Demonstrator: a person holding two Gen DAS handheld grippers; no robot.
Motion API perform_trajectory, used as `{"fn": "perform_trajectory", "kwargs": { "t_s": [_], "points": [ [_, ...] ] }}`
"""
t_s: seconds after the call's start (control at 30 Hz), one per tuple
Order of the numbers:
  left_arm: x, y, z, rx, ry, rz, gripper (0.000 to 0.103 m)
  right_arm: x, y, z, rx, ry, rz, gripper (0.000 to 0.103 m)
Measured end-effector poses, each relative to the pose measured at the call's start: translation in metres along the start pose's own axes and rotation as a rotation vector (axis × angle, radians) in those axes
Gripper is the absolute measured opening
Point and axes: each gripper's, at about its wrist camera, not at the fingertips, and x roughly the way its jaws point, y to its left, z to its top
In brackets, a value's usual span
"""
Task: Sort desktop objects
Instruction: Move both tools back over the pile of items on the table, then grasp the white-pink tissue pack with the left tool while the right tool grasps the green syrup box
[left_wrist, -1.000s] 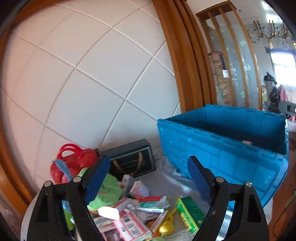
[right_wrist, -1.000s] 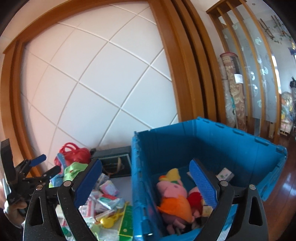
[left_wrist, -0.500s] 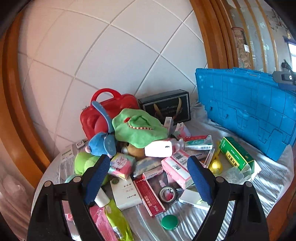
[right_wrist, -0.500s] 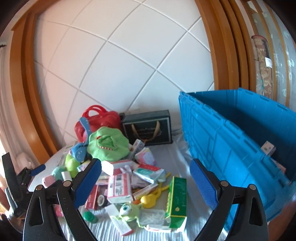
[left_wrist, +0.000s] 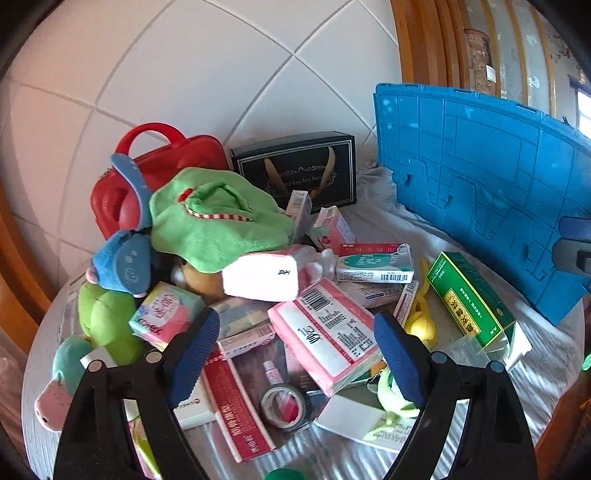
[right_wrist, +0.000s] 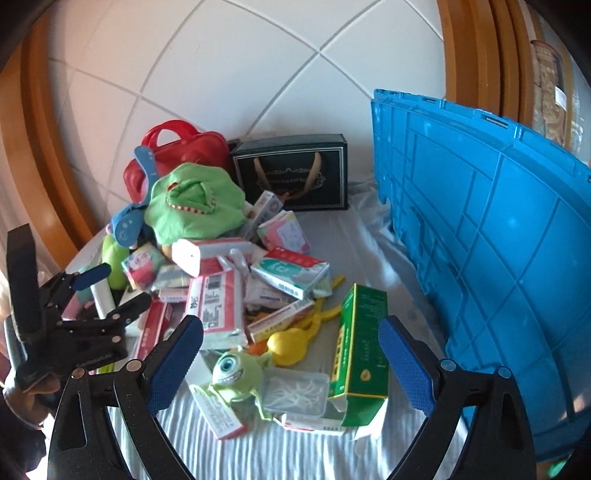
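Sorting's barely been started: both the left gripper (left_wrist: 295, 350) and right gripper (right_wrist: 291, 354) are spread wide, nothing gripped, and the pile (right_wrist: 221, 266) is left heaped at 9 o'clock of the blue crate (right_wrist: 480, 229).

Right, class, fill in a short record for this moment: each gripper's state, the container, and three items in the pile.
left gripper: open, empty, above the pile
right gripper: open, empty, above the near items
container: blue crate, right of the pile
item 1: green box, lying beside the crate
item 2: one-eyed green plush, at the front
item 3: red case, at the back by the wall
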Motion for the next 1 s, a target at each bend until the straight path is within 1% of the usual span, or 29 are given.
{"fn": "perform_trajectory", "kwargs": {
  "t_s": [0.13,0.27,0.37,0.43,0.5,0.57,0.63,0.73,0.77,0.8,0.93,0.97,1.0],
  "points": [
    [0.046,-0.013,0.003,-0.053,0.080,0.002,0.086,0.018,-0.018,0.002,-0.007,0.039,0.016,0.097],
    [0.080,-0.021,0.002,-0.126,0.156,0.000,0.086,0.038,-0.034,0.001,-0.006,0.084,0.034,0.097],
    [0.100,-0.027,-0.004,-0.148,0.222,0.018,0.086,0.050,-0.040,-0.003,-0.014,0.113,0.056,0.097],
    [0.110,-0.030,-0.007,-0.155,0.256,0.043,0.086,0.059,-0.043,-0.006,-0.022,0.137,0.063,0.097],
    [0.116,-0.031,-0.008,-0.170,0.273,0.055,0.087,0.070,-0.047,-0.009,-0.019,0.169,0.073,0.097],
    [0.120,-0.033,-0.006,-0.160,0.282,0.082,0.089,0.082,-0.050,-0.012,-0.016,0.201,0.067,0.097],
    [0.126,-0.033,-0.006,-0.165,0.312,0.116,0.097,0.096,-0.055,-0.017,-0.009,0.239,0.059,0.097],
    [0.125,-0.028,-0.009,-0.210,0.325,0.119,0.098,0.116,-0.061,-0.023,0.005,0.300,0.057,0.097],
    [0.125,-0.027,-0.011,-0.208,0.328,0.122,0.099,0.121,-0.063,-0.024,0.012,0.308,0.061,0.097],
    [0.127,-0.026,-0.012,-0.210,0.336,0.136,0.103,0.125,-0.065,-0.026,0.015,0.314,0.060,0.097],
    [0.141,-0.020,-0.017,-0.256,0.379,0.129,0.103,0.150,-0.069,-0.032,0.033,0.375,0.037,0.097],
    [0.142,-0.020,-0.017,-0.253,0.379,0.134,0.103,0.155,-0.070,-0.034,0.040,0.389,0.034,0.099],
    [0.141,-0.021,-0.018,-0.241,0.371,0.138,0.103,0.157,-0.070,-0.034,0.032,0.385,0.015,0.098]
  ]
}}
